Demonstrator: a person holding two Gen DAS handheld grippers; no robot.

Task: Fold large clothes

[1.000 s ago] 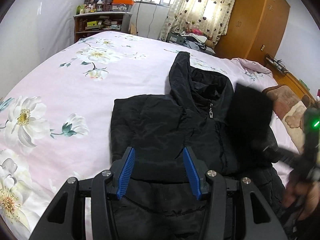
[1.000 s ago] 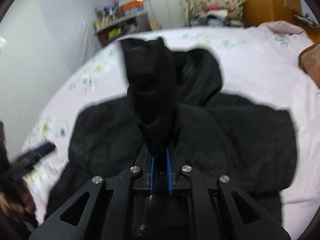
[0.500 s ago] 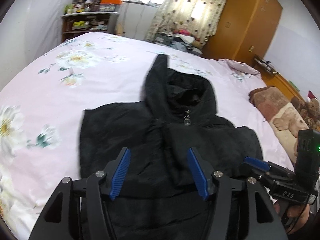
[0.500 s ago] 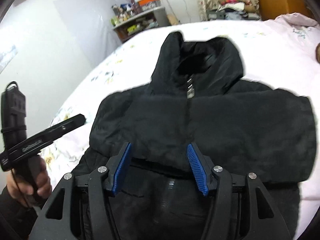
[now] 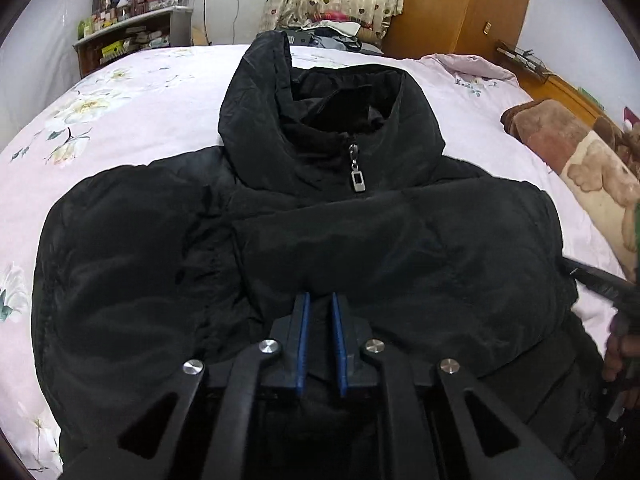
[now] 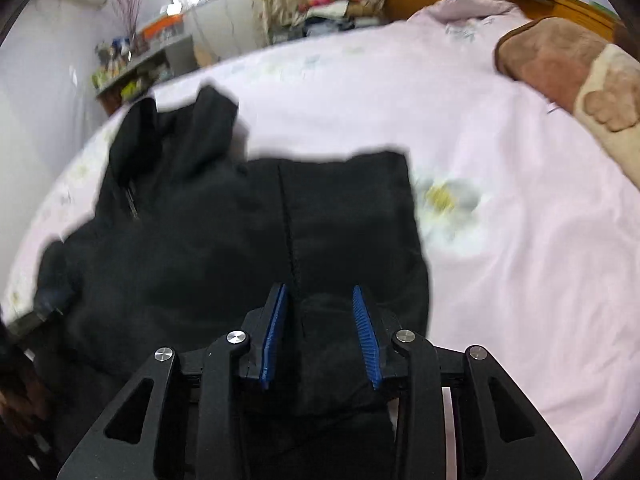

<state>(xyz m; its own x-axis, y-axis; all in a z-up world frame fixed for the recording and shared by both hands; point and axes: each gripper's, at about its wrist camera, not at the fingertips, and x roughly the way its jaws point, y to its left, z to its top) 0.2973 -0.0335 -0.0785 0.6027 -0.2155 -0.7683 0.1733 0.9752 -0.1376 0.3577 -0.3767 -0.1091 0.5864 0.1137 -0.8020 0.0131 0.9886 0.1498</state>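
- Left wrist view: left gripper (image 5: 320, 300) down at the near edge of the black jacket (image 5: 312, 216), well on the near side of its zipper pull (image 5: 357, 179); a second ago wide apart and higher, now jaws closing to a narrow slot with dark fabric between the blue pads (image 5: 301, 344).
- Jacket spread on the pink bedsheet (image 5: 132, 112), hood beyond the zipper pull, both sleeves now folded across the chest.
- Right wrist view: right gripper (image 6: 318, 300) moved out to the jacket's right side, far from the zipper pull; sleeve released, jaws half apart and closing around a bulge of fabric, probably the hem, though blur hides the contact.
- Meaning: sleeve fold done, hem pick-up beginning.
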